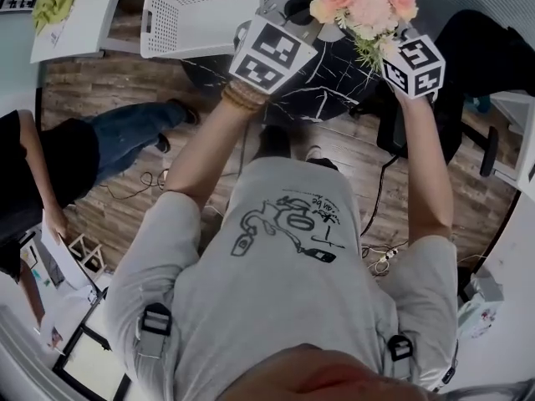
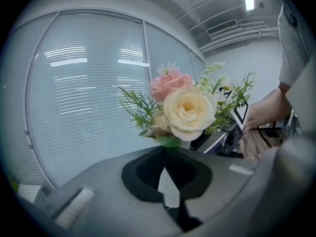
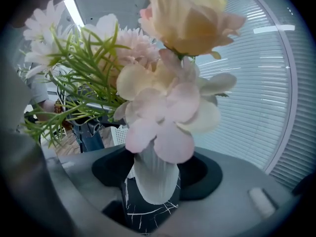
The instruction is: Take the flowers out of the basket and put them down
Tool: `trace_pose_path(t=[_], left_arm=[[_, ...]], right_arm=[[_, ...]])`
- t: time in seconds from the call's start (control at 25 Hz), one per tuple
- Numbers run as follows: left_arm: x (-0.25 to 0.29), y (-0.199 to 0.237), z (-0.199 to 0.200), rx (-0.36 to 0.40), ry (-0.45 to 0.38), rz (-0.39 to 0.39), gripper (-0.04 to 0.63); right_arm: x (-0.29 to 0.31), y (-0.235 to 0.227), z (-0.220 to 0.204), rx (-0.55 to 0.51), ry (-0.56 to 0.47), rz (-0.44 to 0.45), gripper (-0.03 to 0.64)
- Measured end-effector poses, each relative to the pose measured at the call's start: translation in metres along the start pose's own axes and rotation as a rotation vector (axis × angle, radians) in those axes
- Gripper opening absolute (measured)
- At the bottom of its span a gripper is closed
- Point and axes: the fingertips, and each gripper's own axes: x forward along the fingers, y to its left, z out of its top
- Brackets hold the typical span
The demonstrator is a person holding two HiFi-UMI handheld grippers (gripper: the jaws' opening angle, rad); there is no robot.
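1. Right claw (image 3: 156,168): the jaws are partly spread and clamped on the white ribbed sleeve (image 3: 154,181) at the foot of the flowers (image 3: 163,93). The sleeve stands upright in the gap, and the blooms fan out directly above the tips.
2. Left claw (image 2: 167,149): the jaws are almost together, with only a narrow slit between them. The green base of the bunch sits right at the tips, and a white sliver shows in the slit. This reads as a pinch on the foot of the bunch. The cream rose (image 2: 189,111) and pink rose (image 2: 170,84) stand just above.
3. Head view: the flowers (image 1: 364,2) sit between the two claws, one closing in from each side. The left marker cube (image 1: 272,53) and right marker cube (image 1: 415,65) flank the bunch.
4. The flowers are held over the black marbled desk (image 1: 326,86), which also shows through the right claw's gap under the sleeve.
5. The white lattice basket (image 1: 201,11) is at the desk's left edge. It is beyond the left claw and apart from the flowers.
6. Further out are window blinds (image 2: 84,83). A second person (image 1: 50,165) is on the wooden floor (image 1: 100,82) to the left.
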Motion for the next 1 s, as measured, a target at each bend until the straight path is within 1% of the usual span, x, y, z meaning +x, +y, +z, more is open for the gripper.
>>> trace_pose_path(t=[0.44, 0.6, 1.0], left_arm=[[0.001, -0.017, -0.048, -0.034, 0.018, -0.009, 0.003], [0.003, -0.022, -0.066, -0.053, 0.030, -0.016, 0.003], [0.018, -0.031, -0.107, -0.095, 0.046, -0.025, 0.003]], right_arm=[[0.015, 0.018, -0.045, -0.014, 0.036, 0.009, 0.279], [0.021, 0.023, -0.062, -0.004, 0.051, 0.011, 0.279], [0.038, 0.025, -0.107, 0.002, 0.070, 0.029, 0.279]])
